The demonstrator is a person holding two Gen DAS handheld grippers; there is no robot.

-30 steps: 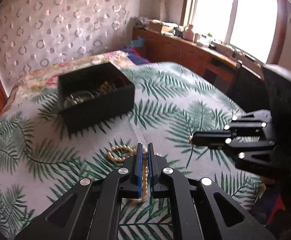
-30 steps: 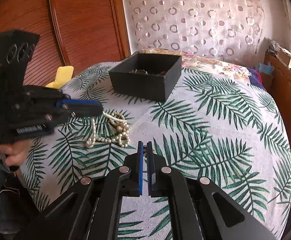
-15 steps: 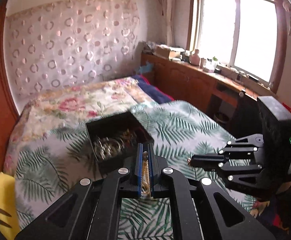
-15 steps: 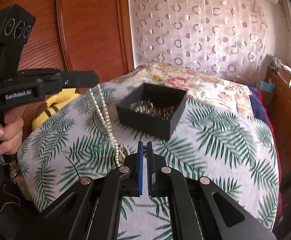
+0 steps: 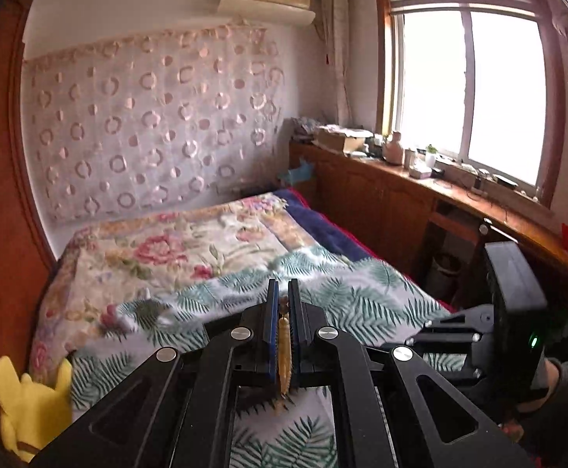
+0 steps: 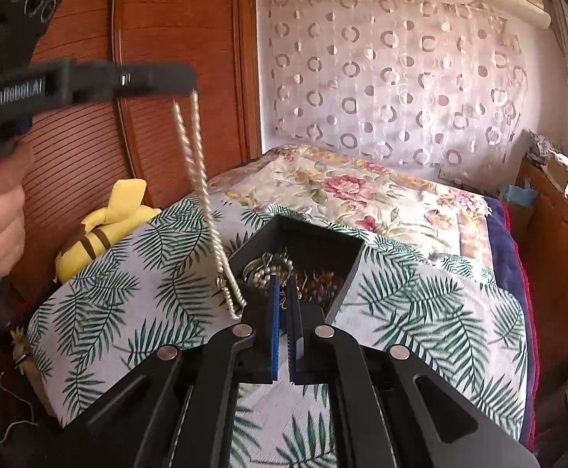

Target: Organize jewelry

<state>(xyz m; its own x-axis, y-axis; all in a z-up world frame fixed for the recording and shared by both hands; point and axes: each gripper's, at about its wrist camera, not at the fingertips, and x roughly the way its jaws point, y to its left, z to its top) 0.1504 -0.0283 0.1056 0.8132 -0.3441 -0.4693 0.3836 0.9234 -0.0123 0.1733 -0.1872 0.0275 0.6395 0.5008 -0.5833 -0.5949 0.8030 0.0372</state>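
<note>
Half a second ago the pearl necklace (image 6: 202,191) still had its tail on the leaf-print bedspread (image 6: 135,292); now the left gripper (image 6: 184,78) has climbed to the upper left of the right wrist frame and the whole strand swings free, blurred with motion. In the left wrist view the black jewelry box, which sat just above the fingers, has dropped out of sight beneath them.

The left gripper (image 5: 282,312) is clamped on the necklace: a short run of beads shows pinched between its blue pads in the lower centre of that frame. From the pinch the doubled strand hangs long and nearly straight down, slanting a little toward lower right in the right wrist frame. Its bottom loop dangles just beside the near left wall of the black jewelry box (image 6: 356,269), apparently still outside the rim, though the blur makes that hard to settle.

So the move turns on one small offset: the box lies below the left gripper and slightly to the right in the frame. The strand would need carrying that way before being lowered, I'd judge.

The right gripper (image 6: 284,312), bottom centre, has its jaws nearly together around something small and thin, too small to name. It points at the box's open top, where chains and beads are already heaped.
</note>
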